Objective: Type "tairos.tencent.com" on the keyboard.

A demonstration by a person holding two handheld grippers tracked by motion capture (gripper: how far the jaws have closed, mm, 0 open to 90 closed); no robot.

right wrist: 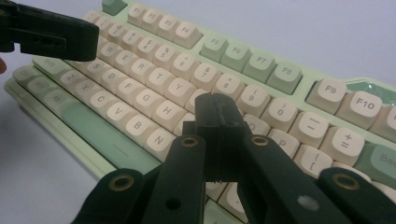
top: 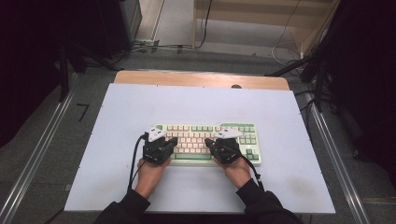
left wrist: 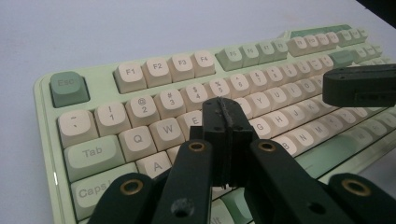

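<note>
A pale green keyboard (top: pixel 208 142) with cream and green keycaps lies on the white table top, in front of the person's hands. My left gripper (top: pixel 161 145) hovers over the keyboard's left half, jaws pressed together with nothing between them. In the left gripper view the closed tips (left wrist: pixel 225 116) sit above the E and R keys of the keyboard (left wrist: pixel 154 93). My right gripper (top: pixel 223 145) hovers over the middle right of the keys, also shut and empty. Its closed tips (right wrist: pixel 215 112) hang near the J, K and I keys of the keyboard (right wrist: pixel 154 88).
The white table top (top: pixel 140 107) has bare room around the keyboard. A wooden strip (top: pixel 201 79) runs along its far edge. Beyond lie cables (top: pixel 280 46) on the floor and dark stands at both sides. Each gripper view shows the other gripper's black jaw.
</note>
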